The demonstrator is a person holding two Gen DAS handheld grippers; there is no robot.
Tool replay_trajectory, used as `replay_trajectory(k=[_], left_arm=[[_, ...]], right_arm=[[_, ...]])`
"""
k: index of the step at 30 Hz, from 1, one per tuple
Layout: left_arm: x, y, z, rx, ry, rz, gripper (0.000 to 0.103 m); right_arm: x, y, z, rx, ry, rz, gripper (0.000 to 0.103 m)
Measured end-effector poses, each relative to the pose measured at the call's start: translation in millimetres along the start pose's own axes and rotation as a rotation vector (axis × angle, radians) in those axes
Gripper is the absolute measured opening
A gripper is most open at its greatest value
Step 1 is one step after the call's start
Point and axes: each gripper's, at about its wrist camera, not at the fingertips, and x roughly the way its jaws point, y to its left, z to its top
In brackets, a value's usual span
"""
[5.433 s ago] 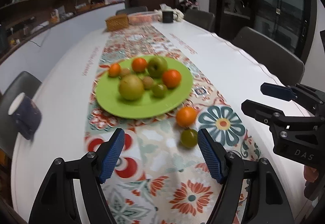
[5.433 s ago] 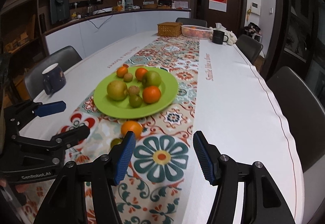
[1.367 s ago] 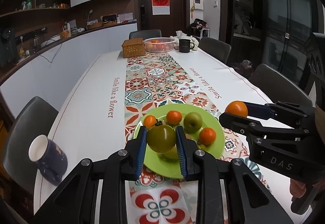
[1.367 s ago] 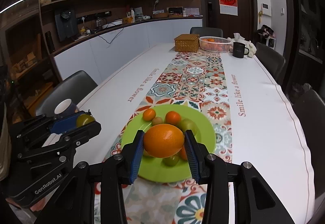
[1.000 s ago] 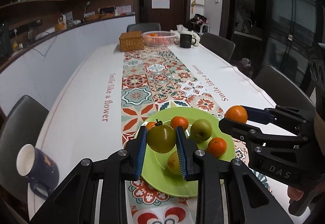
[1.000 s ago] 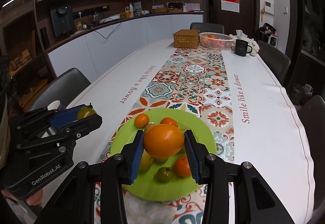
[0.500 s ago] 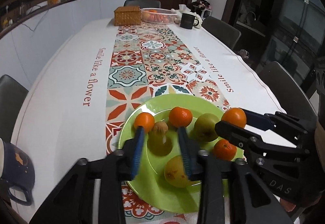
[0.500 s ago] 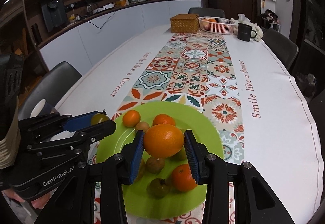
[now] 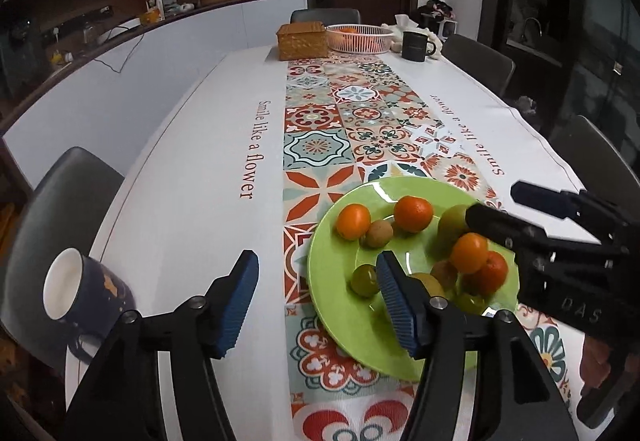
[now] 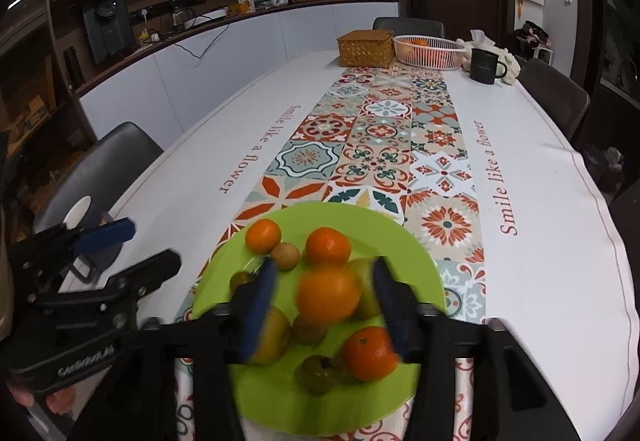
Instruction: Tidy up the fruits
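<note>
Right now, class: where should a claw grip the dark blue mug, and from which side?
Probably the rim, from above: one pad inside the open mouth, one outside. The dark blue mug seems upright, handle on its near side, so pinch the far wall.

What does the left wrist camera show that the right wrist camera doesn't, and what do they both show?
Only the left wrist view shows the dark mug whole, its white inside visible. Only the right wrist view shows the large orange, blurred, between the open right hand-held gripper. Both show the green plate of fruit, the wicker box and the black mug.
</note>
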Motion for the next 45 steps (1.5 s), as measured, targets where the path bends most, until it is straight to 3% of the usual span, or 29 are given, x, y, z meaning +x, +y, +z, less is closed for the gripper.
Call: replay_trajectory(k=[5,9,26,37,45], left_arm=[[-18.4,-2.8,-8.7,0.004,-0.026,-0.001,0.065],[-36.1,-9.5,-16.5,0.019,-0.061,0.006,0.067],[-129.5,-26.3,-62.6,-0.011,-0.192,0.02,0.085],[-176.2,-41.4,-102.2,0.004,-0.238,0.019,0.094],[-199.7,-50.3,-124.1,0.009,-0.253,0.006,0.094]], right_arm=[[-14.0,-0.4,-2.0,-0.001,-0.021,-0.03,0.063],[-42.2,-5.8,-14.6,0.018,-0.066,-0.087,0.071],[-140.4,6.5,-69.7,0.019,-0.157,-0.153,0.091],[-198.5,20.4,-121.3,0.015,-0.201,-0.177,0.092],[-222.8,20.1,-140.9,0.043,-0.228,-0.19,0.092]])
